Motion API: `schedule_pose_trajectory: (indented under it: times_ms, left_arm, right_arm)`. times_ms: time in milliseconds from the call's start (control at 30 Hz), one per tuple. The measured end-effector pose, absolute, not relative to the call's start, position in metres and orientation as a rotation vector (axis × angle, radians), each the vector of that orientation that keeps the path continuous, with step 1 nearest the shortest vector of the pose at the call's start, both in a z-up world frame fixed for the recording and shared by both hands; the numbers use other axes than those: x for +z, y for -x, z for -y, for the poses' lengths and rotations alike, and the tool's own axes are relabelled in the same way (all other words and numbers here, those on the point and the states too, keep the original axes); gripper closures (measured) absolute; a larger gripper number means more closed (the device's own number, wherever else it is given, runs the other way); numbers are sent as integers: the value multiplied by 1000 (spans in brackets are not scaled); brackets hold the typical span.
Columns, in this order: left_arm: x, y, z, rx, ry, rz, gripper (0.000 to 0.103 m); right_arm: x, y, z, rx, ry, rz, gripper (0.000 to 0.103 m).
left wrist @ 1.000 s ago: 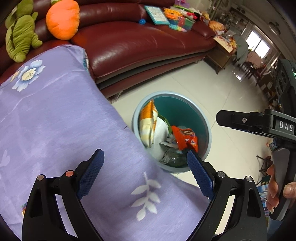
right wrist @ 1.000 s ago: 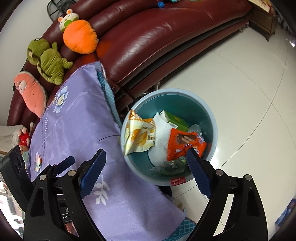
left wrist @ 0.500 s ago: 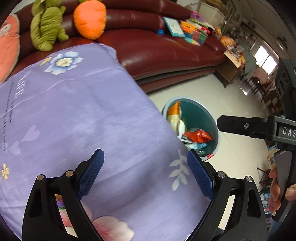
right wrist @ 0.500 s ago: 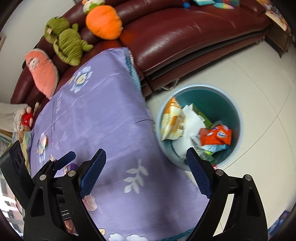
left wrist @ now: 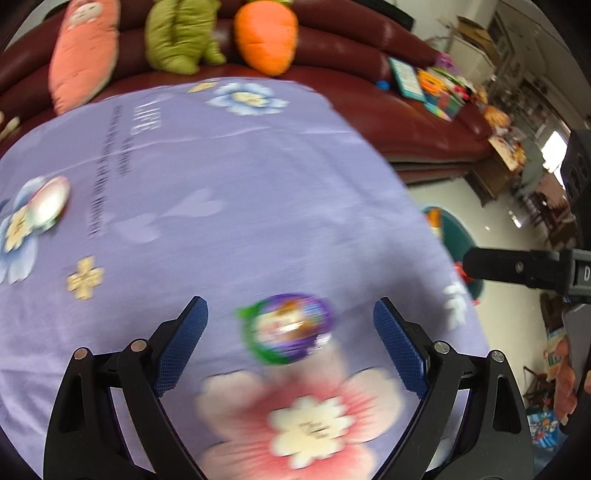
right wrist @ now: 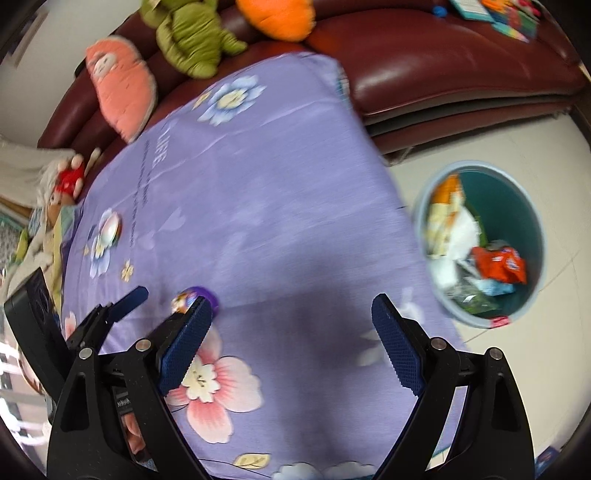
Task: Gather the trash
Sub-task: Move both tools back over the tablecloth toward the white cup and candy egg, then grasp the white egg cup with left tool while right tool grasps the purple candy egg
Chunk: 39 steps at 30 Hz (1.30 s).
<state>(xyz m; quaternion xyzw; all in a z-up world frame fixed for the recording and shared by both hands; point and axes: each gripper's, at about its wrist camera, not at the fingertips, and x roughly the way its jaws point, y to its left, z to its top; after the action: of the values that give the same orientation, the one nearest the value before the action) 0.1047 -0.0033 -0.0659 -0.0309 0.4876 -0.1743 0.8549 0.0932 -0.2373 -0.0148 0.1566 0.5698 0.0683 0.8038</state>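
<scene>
Both grippers have swung away from the trash bin (right wrist: 480, 243) to the cloth-covered bench (left wrist: 240, 206); the left gripper (left wrist: 290, 332), spread and empty, now brackets a round purple wrapper (left wrist: 288, 328) lying there, while the right gripper (right wrist: 291, 339) hangs spread nearby, suggesting another pickup.

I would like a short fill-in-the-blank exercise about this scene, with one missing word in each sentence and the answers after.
1. The round purple wrapper lies on the ____ tablecloth.
2. The bin stands on the ____, beside the table.
3. The jaws of the left gripper are ____, with the wrapper lying on the cloth below their gap.
4. The orange plush toy sits on the ____.

Answers: purple; floor; open; sofa
</scene>
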Motion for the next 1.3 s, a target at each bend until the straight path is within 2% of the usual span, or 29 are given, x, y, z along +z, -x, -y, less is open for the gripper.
schedule_pose_trajectory:
  times_ms: [267, 600, 667, 733, 833, 1300]
  left_arm:
    - [-94, -97, -76, -246, 72, -1051, 11]
    - [-106, -100, -139, -157, 151, -1059, 11]
    - [-106, -101, -146, -150, 162, -1055, 11]
    - [-105, -104, -153, -139, 168, -1049, 11]
    - [-103, -111, -164, -121, 177, -1043, 11]
    - [-88, -206, -211, -10, 181, -980, 12]
  right_arm:
    - [-52, -104, 167, 251, -319, -1300, 19]
    - [-69, -113, 102, 285, -114, -1282, 19]
    - [-75, -115, 97, 268, -79, -1282, 22]
    - [-81, -114, 93, 265, -43, -1286, 39]
    - [-83, -111, 85, 264, 28, -1268, 39]
    - [-55, -186, 62, 316, -23, -1221, 39]
